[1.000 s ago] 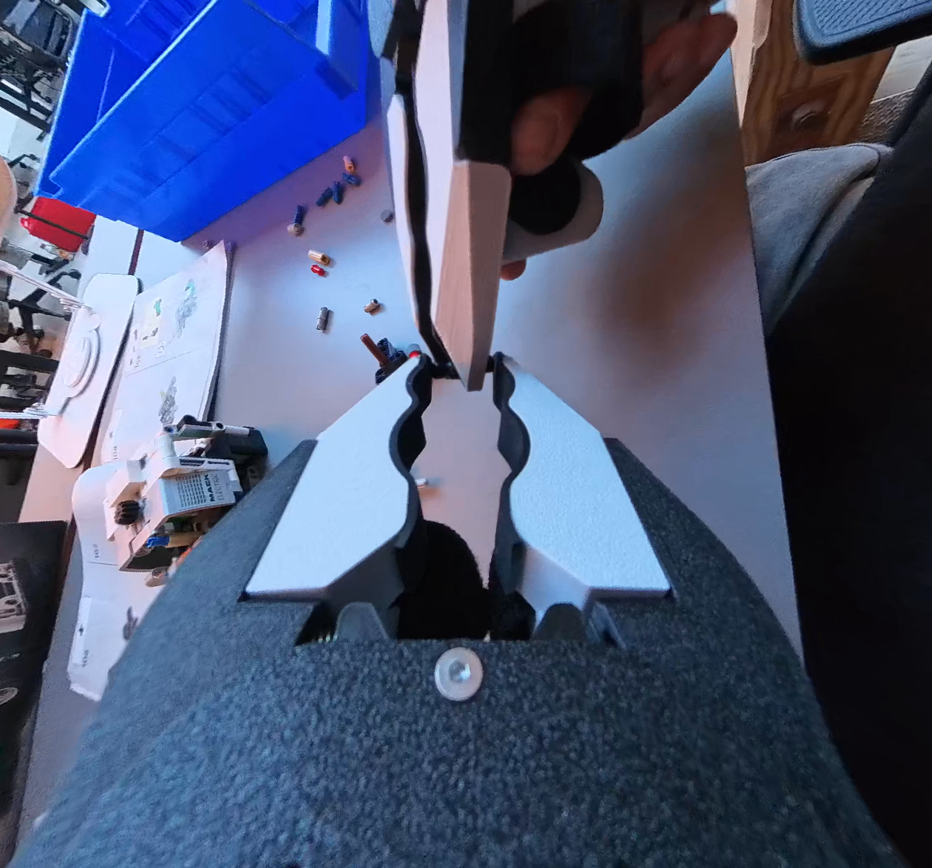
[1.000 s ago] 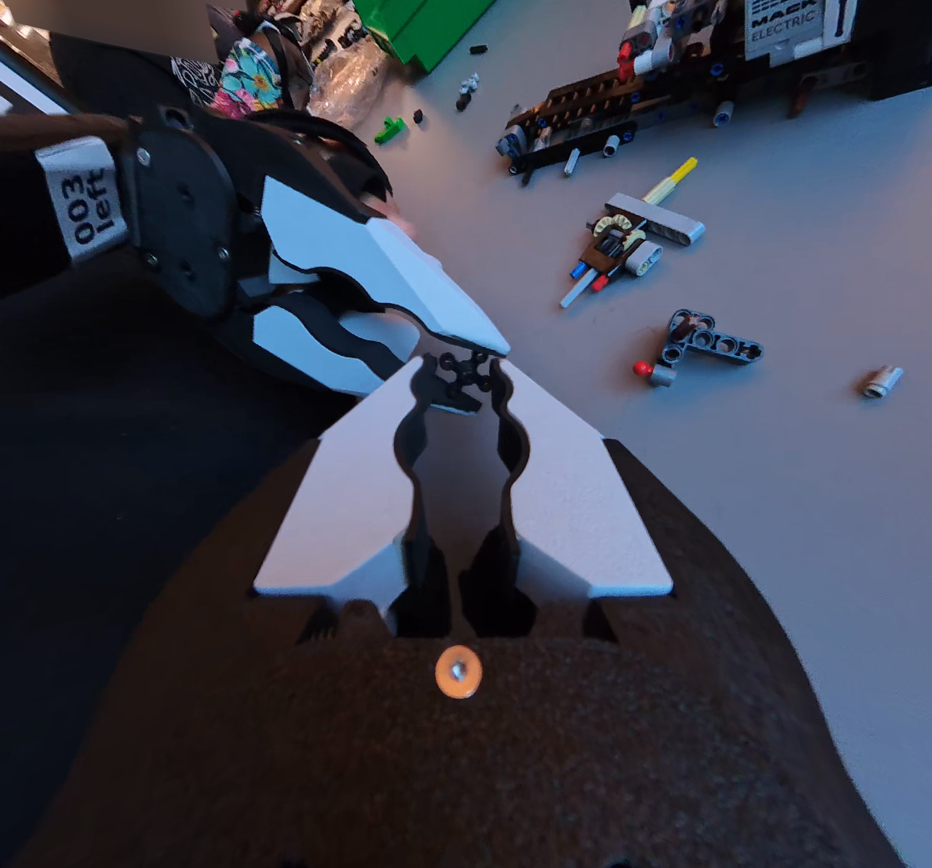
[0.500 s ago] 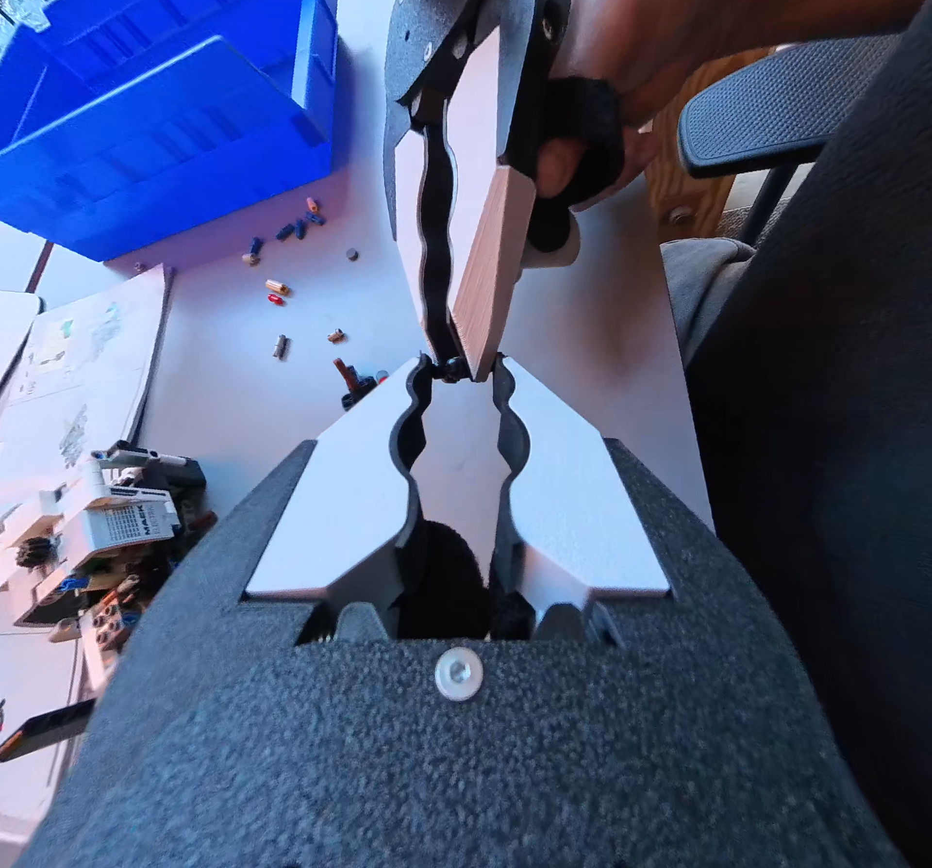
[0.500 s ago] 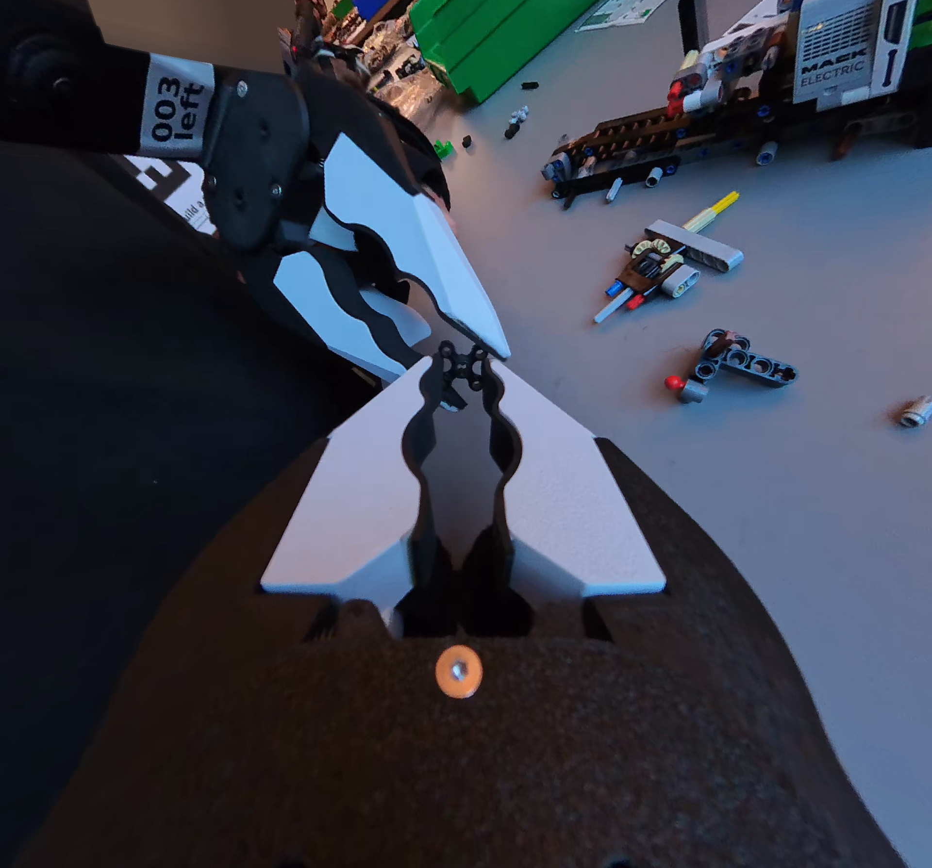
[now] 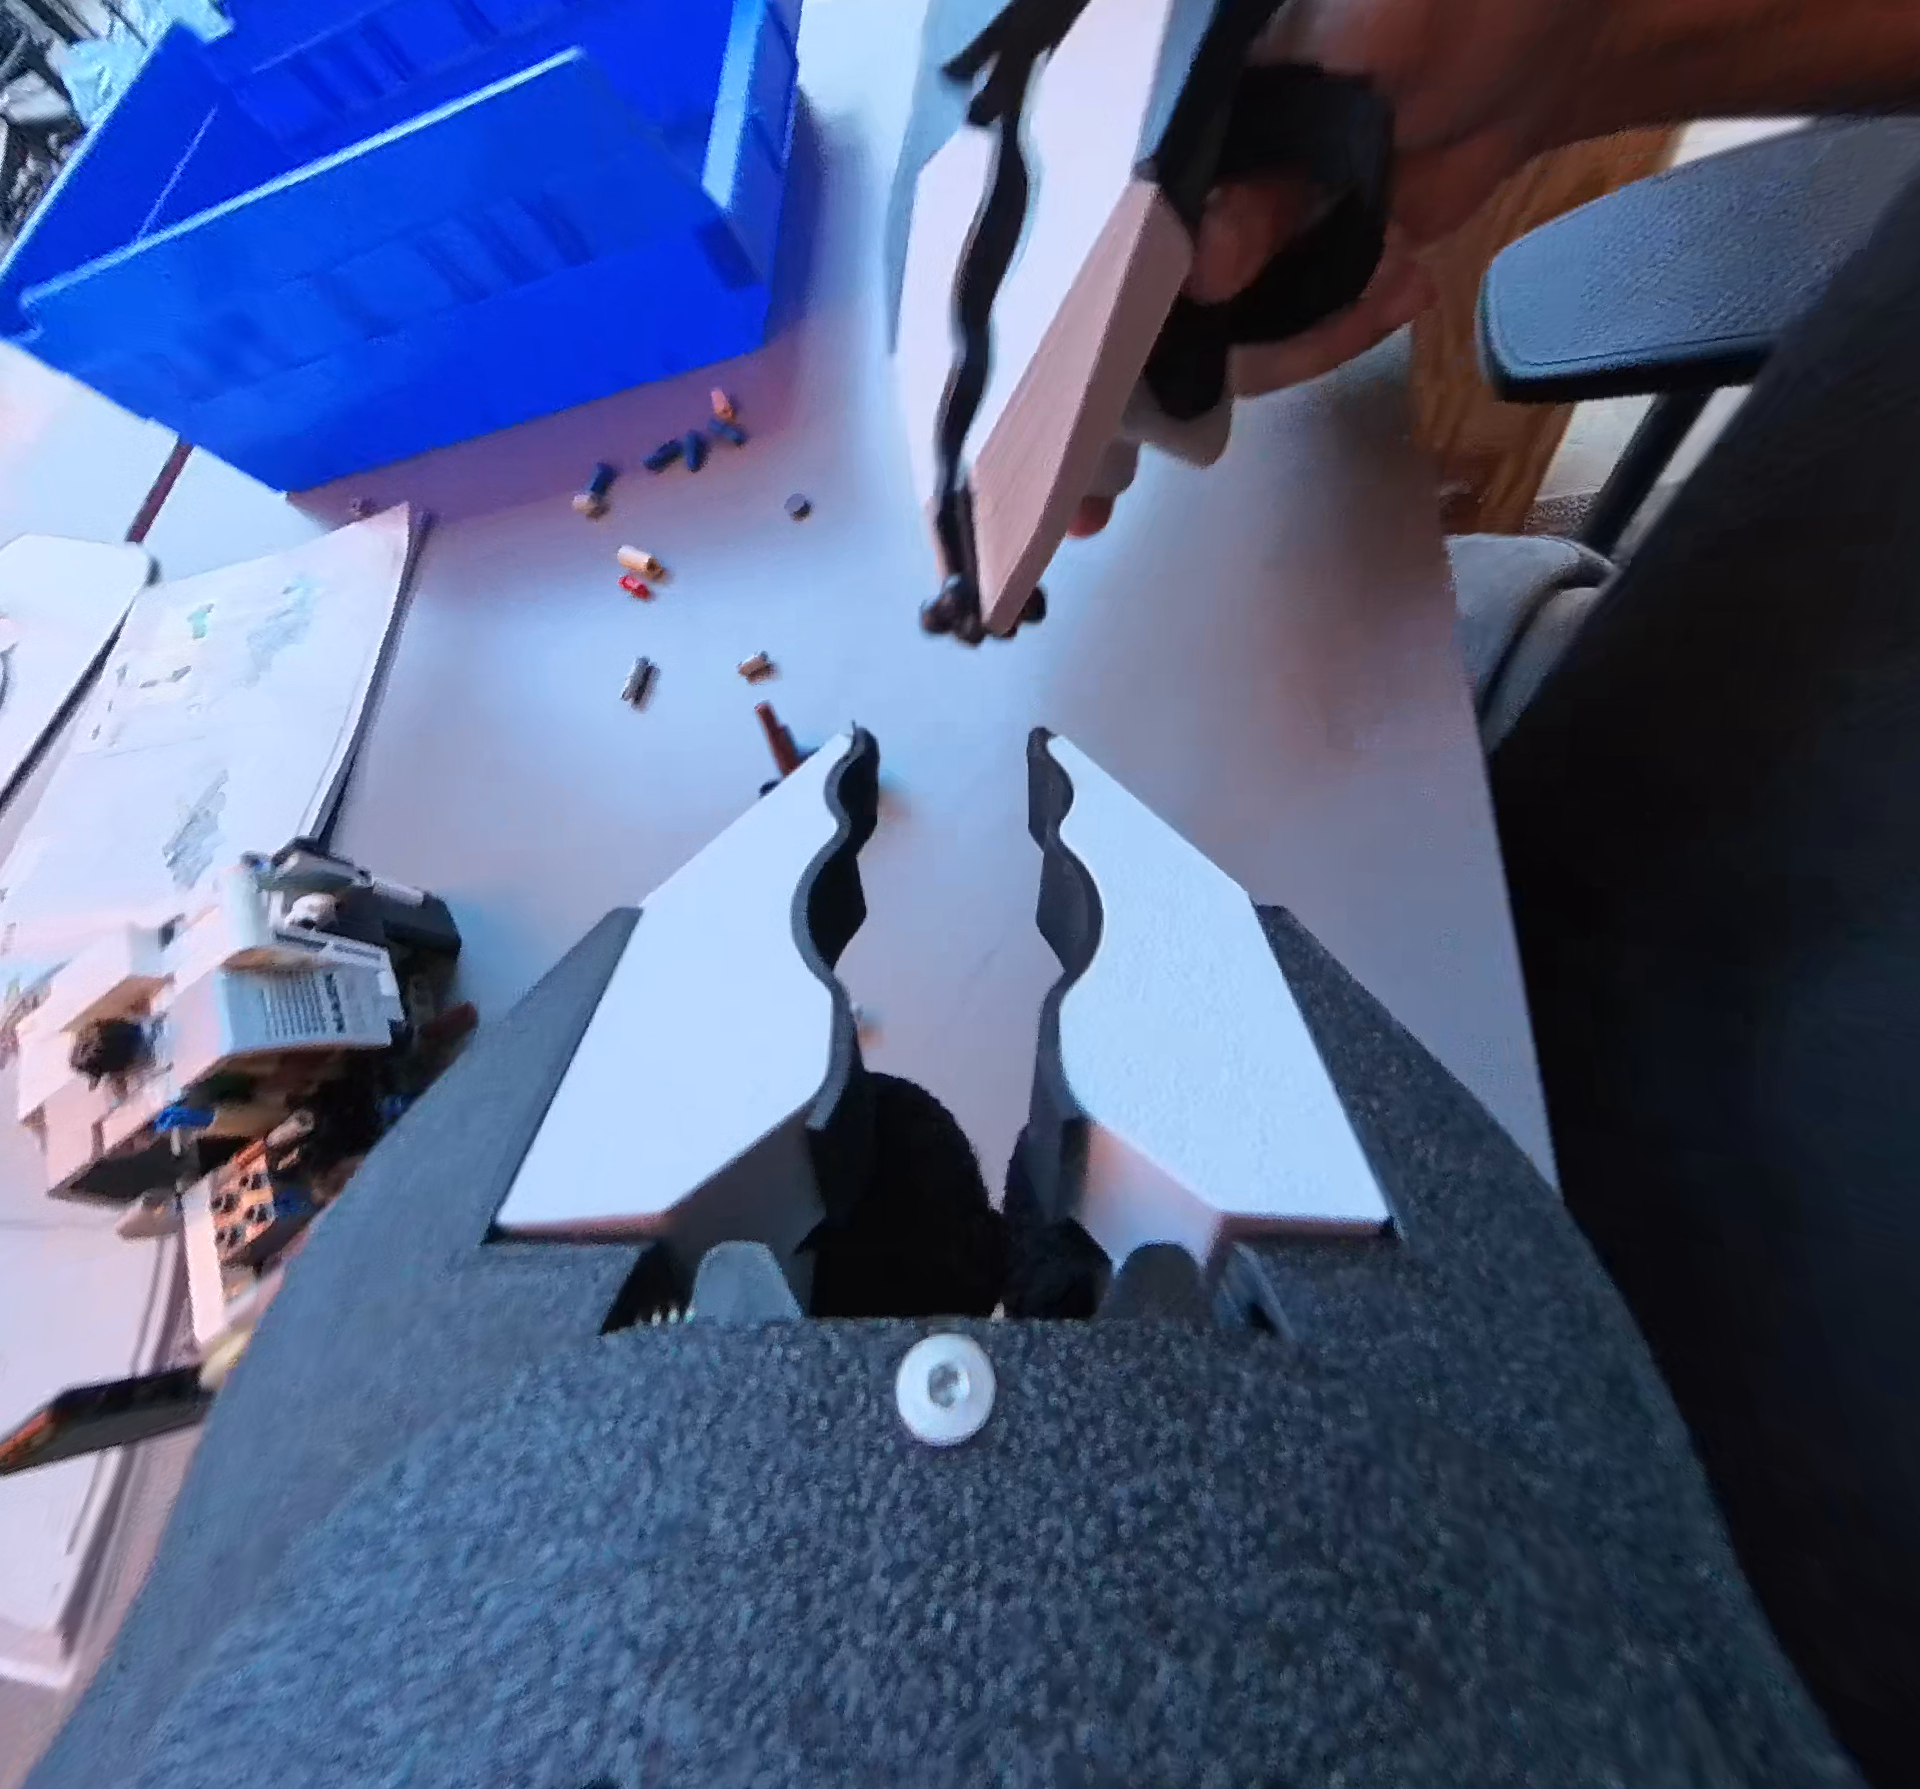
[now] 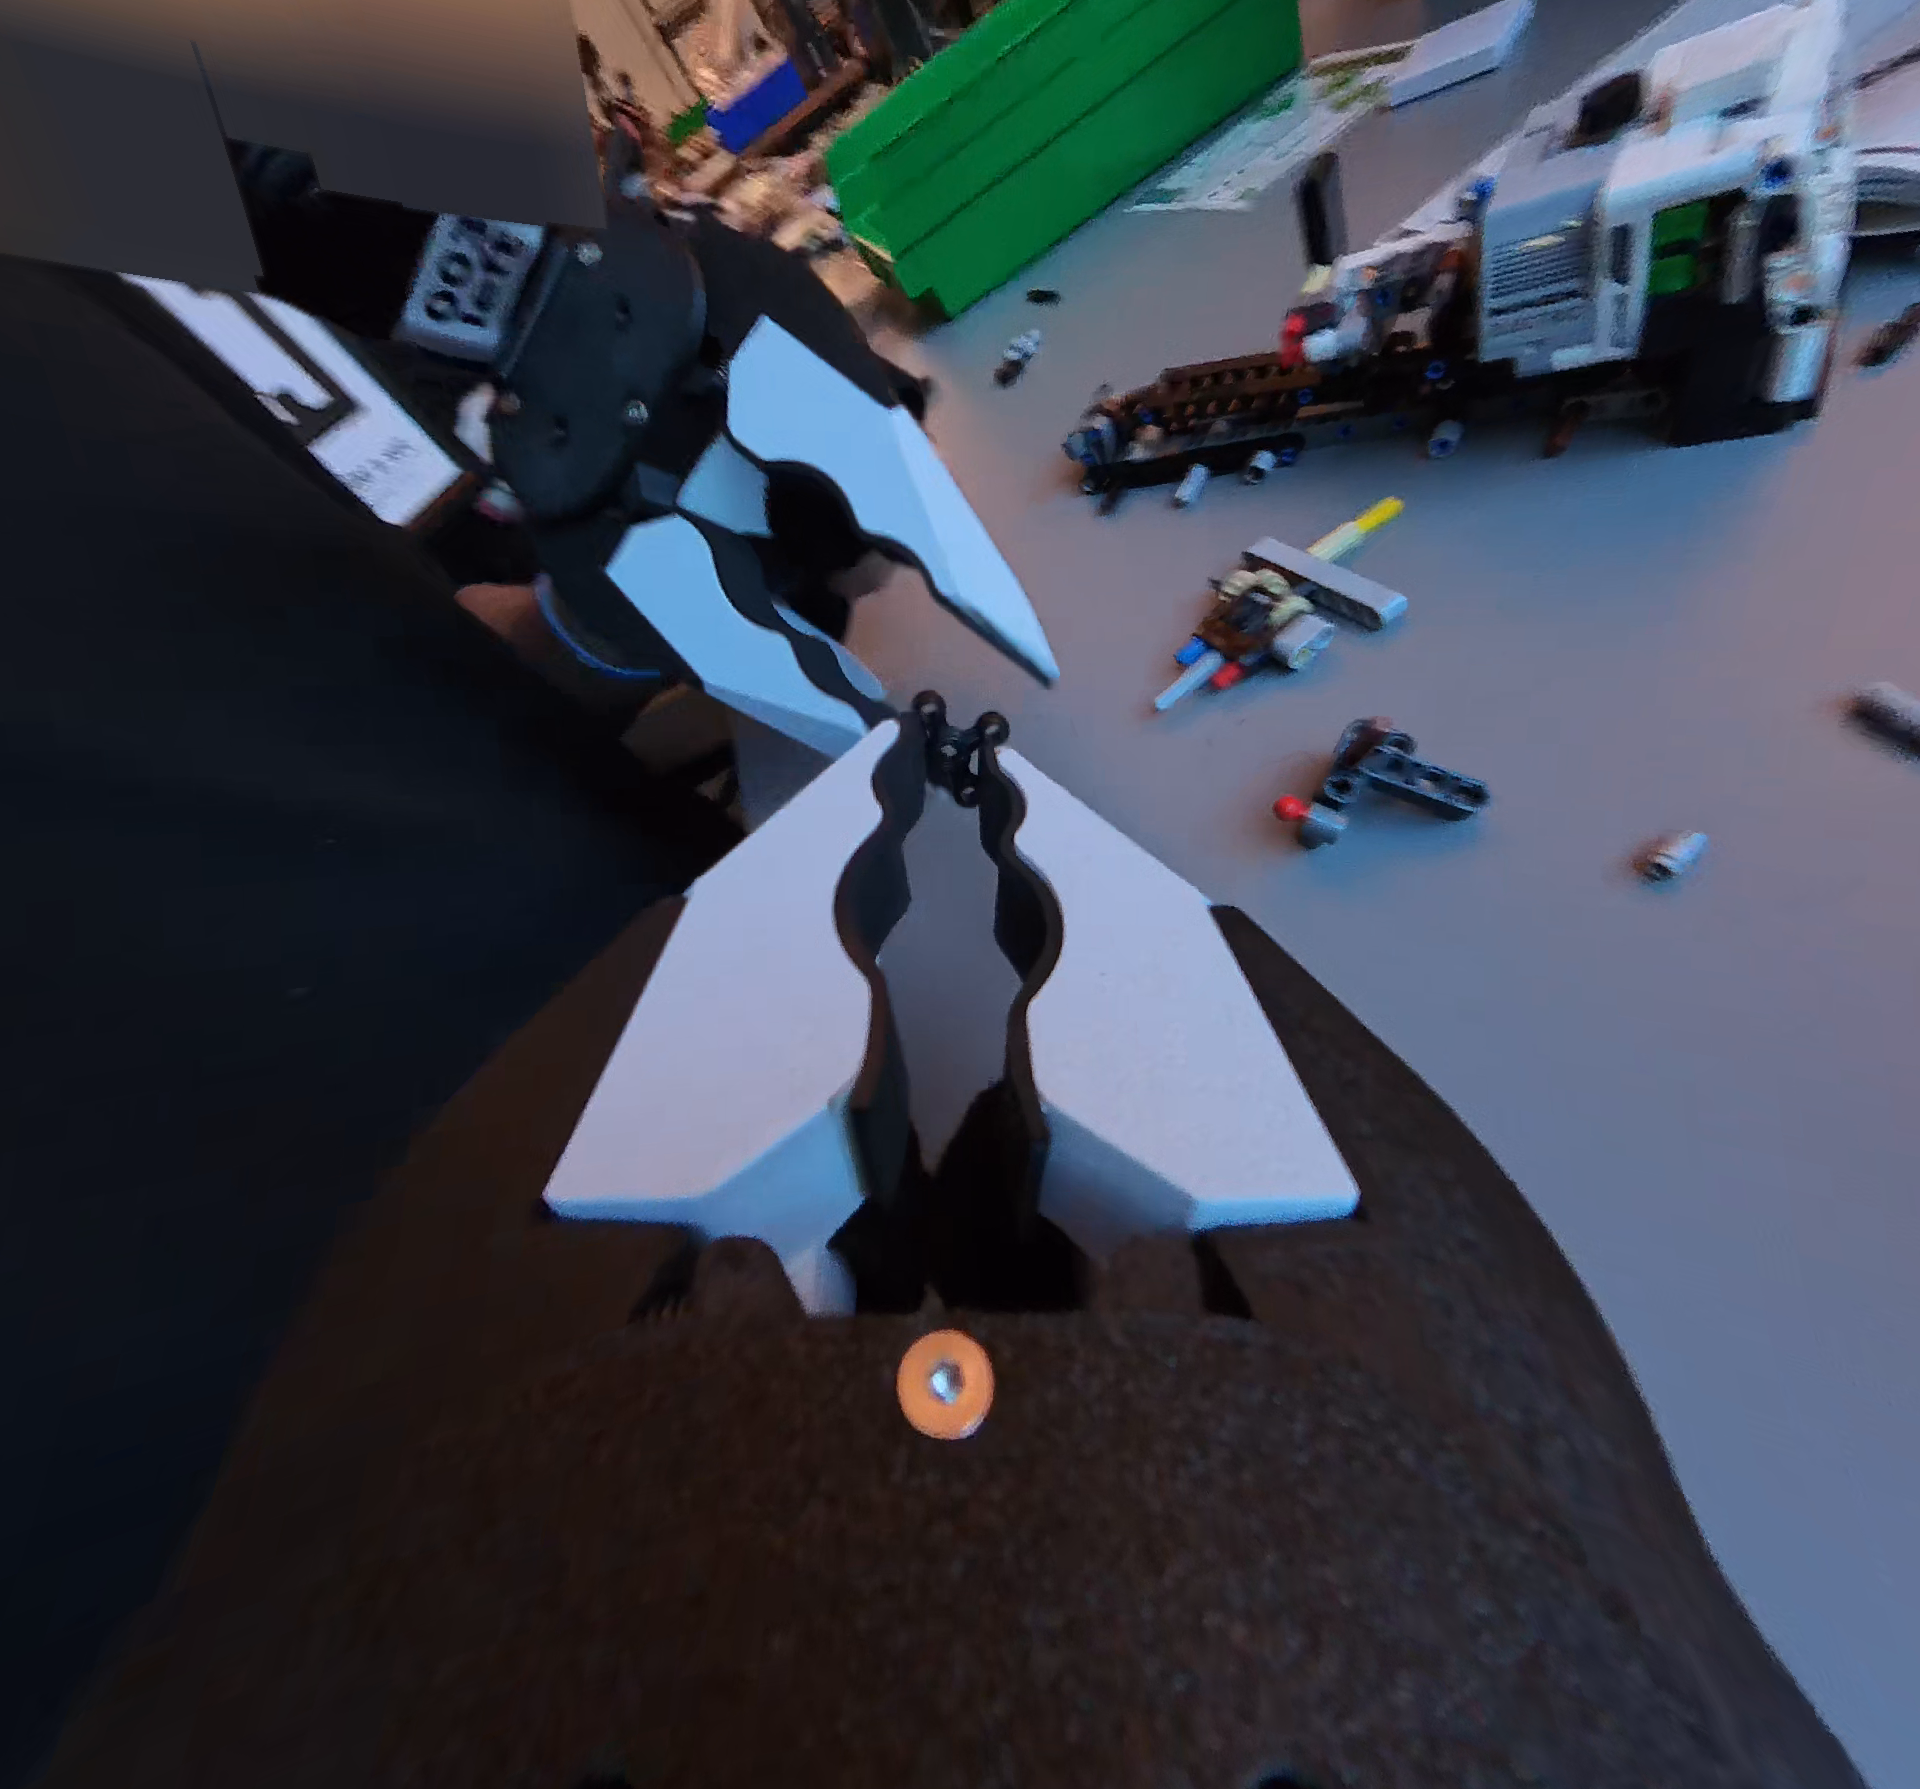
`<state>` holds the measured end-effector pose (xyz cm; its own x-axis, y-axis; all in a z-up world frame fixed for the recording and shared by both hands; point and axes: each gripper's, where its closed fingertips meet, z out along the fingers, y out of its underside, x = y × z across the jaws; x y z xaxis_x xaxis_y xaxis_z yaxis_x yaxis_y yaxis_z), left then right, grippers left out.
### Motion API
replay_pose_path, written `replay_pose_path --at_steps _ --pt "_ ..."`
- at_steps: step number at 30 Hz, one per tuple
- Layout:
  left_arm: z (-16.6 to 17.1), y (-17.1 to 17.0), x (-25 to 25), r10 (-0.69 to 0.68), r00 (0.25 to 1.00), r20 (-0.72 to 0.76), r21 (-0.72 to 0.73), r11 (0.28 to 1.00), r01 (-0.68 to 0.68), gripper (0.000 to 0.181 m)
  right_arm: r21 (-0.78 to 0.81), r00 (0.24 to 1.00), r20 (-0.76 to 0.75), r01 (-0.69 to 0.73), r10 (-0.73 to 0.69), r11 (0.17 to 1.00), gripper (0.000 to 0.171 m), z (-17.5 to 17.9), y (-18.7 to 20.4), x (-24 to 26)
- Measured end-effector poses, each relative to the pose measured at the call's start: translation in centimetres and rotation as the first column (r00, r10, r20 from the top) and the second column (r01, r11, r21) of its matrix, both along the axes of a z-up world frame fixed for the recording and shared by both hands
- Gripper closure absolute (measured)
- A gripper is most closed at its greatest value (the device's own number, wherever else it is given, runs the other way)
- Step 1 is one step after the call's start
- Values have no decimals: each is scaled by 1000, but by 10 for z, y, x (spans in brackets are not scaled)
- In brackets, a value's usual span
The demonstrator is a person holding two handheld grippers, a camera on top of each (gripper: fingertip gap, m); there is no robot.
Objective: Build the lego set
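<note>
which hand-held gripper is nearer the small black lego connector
Right. The right hand-held gripper pinches the small black lego connector at its fingertips; the left hand-held gripper is open, set apart from it.

White wavy-edged tongs (image 5: 951,752), black textured housing, possibly dark sleeve.

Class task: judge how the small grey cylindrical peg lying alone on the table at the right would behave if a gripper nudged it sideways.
The peg is round and lies on its side, so it would probably roll. It looks tiny and plastic, likely very light and easily flicked away. The table looks smooth, so it might slide too.
</note>
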<state>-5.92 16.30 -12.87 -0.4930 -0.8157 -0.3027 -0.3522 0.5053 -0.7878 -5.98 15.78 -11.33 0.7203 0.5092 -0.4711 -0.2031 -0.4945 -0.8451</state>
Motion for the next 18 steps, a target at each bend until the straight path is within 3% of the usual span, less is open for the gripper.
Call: replay_pose_path --at_steps 1,4,6,9,14,18 --pt "-2 7 1 23 1000 -11 -17 1000 -24 153 -19 998 57 34 -33 999 162 -6 1 8" --pt "-12 31 11 134 986 -97 -74 987 -141 146 -30 955 270 140 -127 990 162 -18 6 32" --pt "-27 41 20 194 964 -184 -102 971 -215 128 -40 905 394 194 -163 980 161 -23 11 45" --pt "-45 41 32 228 941 -251 -122 956 -265 125 -35 844 514 203 -157 979 161 -20 22 54" --pt "-54 37 47 256 931 -260 -159 940 -303 116 -49 820 567 135 -83 990 161 -21 36 65" --pt "-58 39 51 292 920 -261 -162 927 -340 123 -71 833 551 93 -38 993 161 -26 39 64"
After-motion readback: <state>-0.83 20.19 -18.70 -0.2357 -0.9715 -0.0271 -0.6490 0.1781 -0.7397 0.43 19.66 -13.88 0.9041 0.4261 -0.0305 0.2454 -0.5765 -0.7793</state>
